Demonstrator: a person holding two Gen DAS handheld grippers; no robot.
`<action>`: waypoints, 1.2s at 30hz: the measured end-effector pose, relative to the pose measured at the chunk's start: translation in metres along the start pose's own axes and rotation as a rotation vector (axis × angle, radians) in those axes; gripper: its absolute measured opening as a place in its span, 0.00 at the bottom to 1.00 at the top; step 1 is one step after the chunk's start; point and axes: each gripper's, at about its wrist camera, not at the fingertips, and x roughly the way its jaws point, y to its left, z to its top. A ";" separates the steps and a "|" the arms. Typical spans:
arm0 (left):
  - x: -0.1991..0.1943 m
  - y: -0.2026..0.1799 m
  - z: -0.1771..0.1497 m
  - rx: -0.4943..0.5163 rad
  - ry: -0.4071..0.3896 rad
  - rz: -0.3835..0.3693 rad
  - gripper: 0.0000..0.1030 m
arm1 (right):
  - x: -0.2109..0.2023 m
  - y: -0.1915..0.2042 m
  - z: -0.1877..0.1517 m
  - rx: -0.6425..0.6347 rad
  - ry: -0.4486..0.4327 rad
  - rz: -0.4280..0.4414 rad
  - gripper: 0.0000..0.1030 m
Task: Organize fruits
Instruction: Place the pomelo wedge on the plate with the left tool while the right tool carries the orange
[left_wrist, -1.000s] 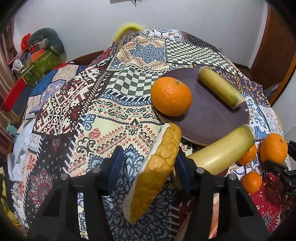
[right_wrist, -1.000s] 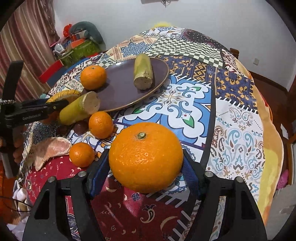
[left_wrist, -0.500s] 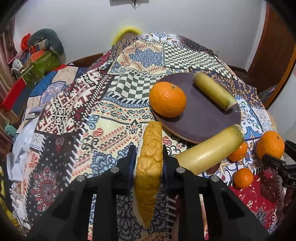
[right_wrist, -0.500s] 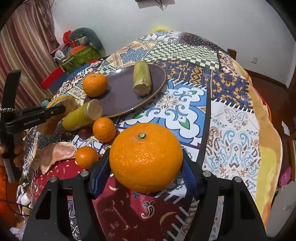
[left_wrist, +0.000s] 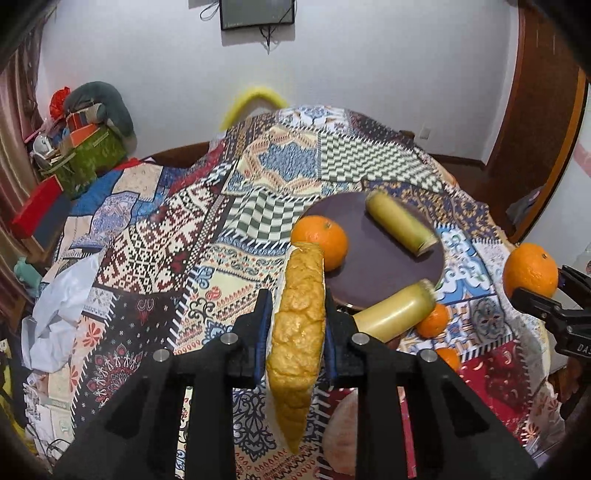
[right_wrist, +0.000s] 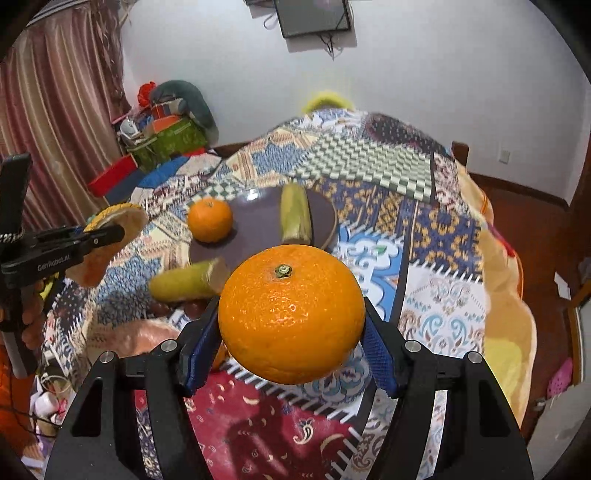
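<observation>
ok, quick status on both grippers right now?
Left gripper: shut on the pomelo peel.
Right gripper: shut on the large orange.

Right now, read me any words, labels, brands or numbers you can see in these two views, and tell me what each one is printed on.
"GenRobot.AI" in white letters on the black side of the left gripper, seen from the right wrist view.
"DA" in white on the black body of the right gripper, cut off at the picture's edge in the left wrist view, so the rest cannot be read.
Nothing else carries readable text; the screen on the wall is dark.
</observation>
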 end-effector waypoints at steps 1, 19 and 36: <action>-0.002 -0.002 0.002 0.001 -0.007 -0.001 0.24 | -0.001 0.000 0.003 -0.003 -0.010 0.000 0.64; 0.012 -0.040 0.046 0.029 -0.072 -0.070 0.24 | 0.005 0.000 0.049 -0.053 -0.124 -0.005 0.64; 0.087 -0.059 0.074 0.036 0.026 -0.123 0.24 | 0.047 -0.004 0.062 -0.079 -0.095 0.024 0.64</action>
